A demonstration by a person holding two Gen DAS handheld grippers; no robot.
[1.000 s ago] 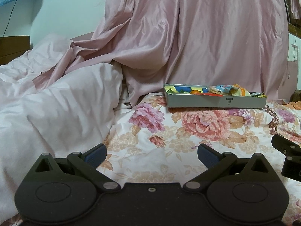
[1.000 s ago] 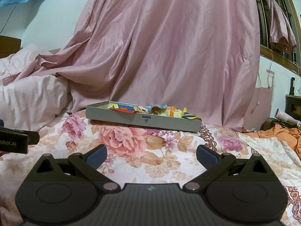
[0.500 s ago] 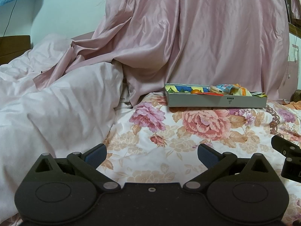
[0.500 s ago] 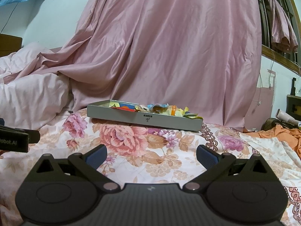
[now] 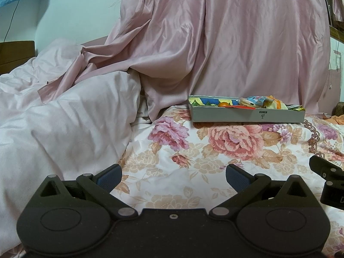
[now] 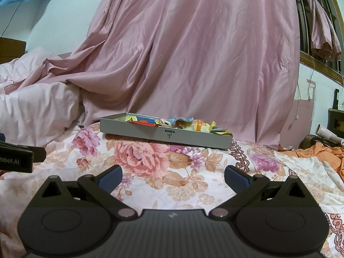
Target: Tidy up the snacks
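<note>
Pink curtain (image 5: 236,43) drapes onto floral bedspread (image 5: 193,172). Grey tray (image 6: 163,132) sits on the bedspread at the curtain's foot, loaded with mixed snack packets (image 6: 182,123). Left gripper (image 5: 173,177) and right gripper (image 6: 173,178): jaws wide, empty, well short of the tray.

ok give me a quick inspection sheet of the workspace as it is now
surface: floral bedspread, rumpled, on a bed
job's things: grey tray on the bedspread, snack packets heaped inside
clutter: pale duvet bunched left; orange cloth right
grippers: left tongs open, empty; right tongs open, empty; both short of the tray
cables: thin wire on the wall
surroundings: pink curtain draped behind the tray
</note>
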